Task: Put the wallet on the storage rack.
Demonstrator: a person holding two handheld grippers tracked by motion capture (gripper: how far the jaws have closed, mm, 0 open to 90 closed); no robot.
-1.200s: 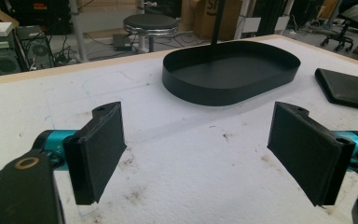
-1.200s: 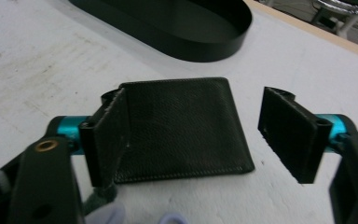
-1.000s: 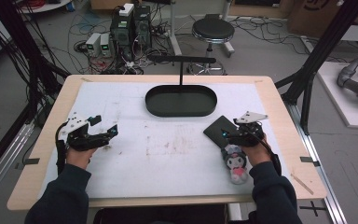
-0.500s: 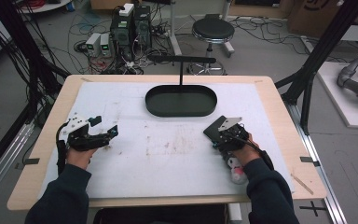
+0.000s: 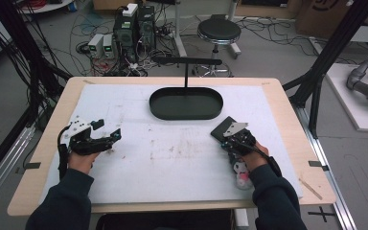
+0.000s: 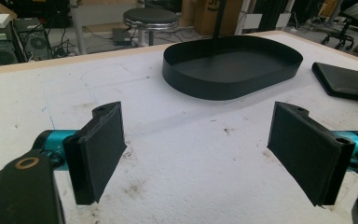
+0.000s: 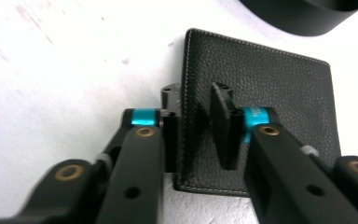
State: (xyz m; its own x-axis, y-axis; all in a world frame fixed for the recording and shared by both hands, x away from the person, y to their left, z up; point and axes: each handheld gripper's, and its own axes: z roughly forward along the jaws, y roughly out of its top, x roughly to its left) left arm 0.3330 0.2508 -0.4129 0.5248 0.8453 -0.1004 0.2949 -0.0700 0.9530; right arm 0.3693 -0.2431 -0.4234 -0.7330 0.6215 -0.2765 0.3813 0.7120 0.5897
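From the high view I have the right gripper [image 5: 231, 138] over the near edge of a black wallet [image 5: 222, 130], which lies flat on the white table [image 5: 172, 158] at about four o'clock from the table's centre, just short of the black oval tray [image 5: 186, 103]. From up here I cannot tell how the jaws stand; the grey plate and my hand cover them.

The right gripper view settles that. The right gripper [image 7: 196, 126] has its jaws nearly together, one on the outside of the wallet's stitched left edge and one on top of the leather, so the wallet [image 7: 270, 74] edge sits between them in a pinch. The wallet looks flat on the table. The tray's rim [image 7: 303, 14] shows at one o'clock in that view, a little apart from the wallet's far corner.

The left gripper [image 5: 111, 138] rests at nine o'clock on the table, well apart from the wallet. In the left gripper view, the left gripper [image 6: 196, 154] has its jaws spread wide with bare table between them, the tray [image 6: 233, 65] sits ahead at twelve o'clock, and the wallet [image 6: 342, 79] is at two o'clock.

The high view also shows a small pink and white toy [image 5: 240, 175] beside my right forearm at five o'clock.
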